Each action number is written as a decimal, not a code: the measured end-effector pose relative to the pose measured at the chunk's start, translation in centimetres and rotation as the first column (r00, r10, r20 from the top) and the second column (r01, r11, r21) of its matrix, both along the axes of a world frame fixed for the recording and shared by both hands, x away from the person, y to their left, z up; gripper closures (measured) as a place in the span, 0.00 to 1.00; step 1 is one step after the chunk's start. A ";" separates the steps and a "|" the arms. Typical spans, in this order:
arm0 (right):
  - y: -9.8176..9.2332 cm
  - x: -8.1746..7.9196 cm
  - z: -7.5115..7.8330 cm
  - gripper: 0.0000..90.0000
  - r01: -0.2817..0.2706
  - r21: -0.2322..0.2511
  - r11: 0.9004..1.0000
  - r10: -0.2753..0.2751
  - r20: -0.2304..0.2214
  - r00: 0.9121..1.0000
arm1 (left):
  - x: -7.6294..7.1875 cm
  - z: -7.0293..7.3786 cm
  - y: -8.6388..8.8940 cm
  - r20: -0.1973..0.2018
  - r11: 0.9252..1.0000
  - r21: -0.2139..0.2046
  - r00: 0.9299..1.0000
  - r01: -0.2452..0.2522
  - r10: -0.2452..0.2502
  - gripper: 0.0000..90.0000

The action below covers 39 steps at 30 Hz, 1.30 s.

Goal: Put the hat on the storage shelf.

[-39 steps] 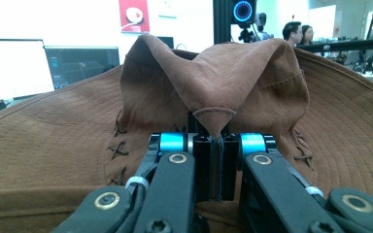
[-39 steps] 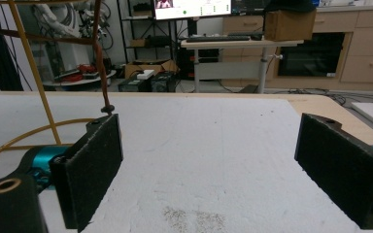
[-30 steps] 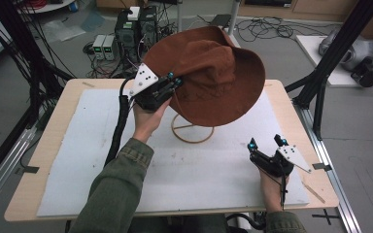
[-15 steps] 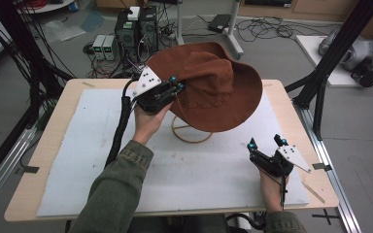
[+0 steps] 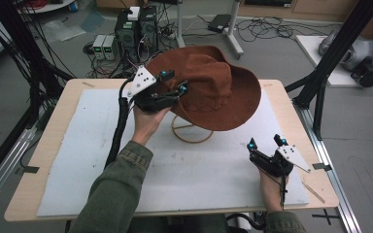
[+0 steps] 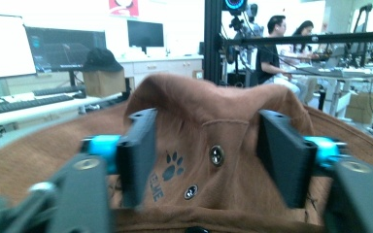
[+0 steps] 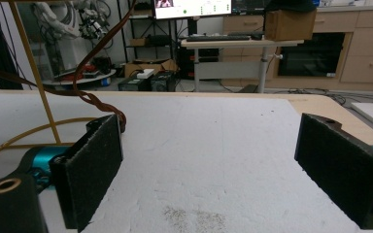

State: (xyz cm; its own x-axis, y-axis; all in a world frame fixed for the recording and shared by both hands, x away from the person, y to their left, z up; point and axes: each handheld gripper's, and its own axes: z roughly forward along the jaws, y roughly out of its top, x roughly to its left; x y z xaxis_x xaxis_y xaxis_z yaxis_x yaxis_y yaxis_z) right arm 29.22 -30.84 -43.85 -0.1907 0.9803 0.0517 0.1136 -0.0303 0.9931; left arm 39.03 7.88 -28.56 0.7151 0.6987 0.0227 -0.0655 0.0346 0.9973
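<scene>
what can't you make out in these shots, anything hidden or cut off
- High view: the top of the gold wire stand is hidden under the brown hat.
- Left gripper view: whether the left gripper touches the crown; its blurred fingers flank it.
- Right gripper view: the stand's top, cut off by the edge.

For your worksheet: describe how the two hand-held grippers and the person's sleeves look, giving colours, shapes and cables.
Both the left gripper and the right gripper are black, with bright blue fittings by the jaws and a grey three-cornered plate on top. The jaws are flat black rectangular pads. A thick black cable trails from the left one. The sleeves are olive green.
</scene>
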 end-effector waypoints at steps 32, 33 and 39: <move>0.3 -0.4 0.2 0.10 0.014 -0.005 1.000 -0.014 0.016 1.000 | -12.1 -5.5 18.3 0.001 0.729 -0.054 0.730 -0.682 0.683 0.20; 0.3 -0.4 0.2 0.10 0.013 -0.002 1.000 -0.013 0.014 1.000 | -12.4 -5.9 18.5 0.002 0.719 -0.054 0.720 -0.693 0.694 0.20; 0.3 -0.4 0.2 0.10 0.012 -0.006 1.000 -0.012 0.014 1.000 | -14.0 -9.3 19.3 -0.009 0.674 -0.039 0.674 -0.738 0.738 0.20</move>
State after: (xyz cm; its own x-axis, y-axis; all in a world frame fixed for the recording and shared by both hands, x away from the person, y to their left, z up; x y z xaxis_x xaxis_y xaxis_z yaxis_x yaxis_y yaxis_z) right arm 28.81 -30.51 -43.68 -0.1799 0.9828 0.0429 0.0993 -0.0253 0.9947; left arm 25.01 27.22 -37.84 -0.0338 0.9994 -0.0104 -0.0924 0.0072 0.9957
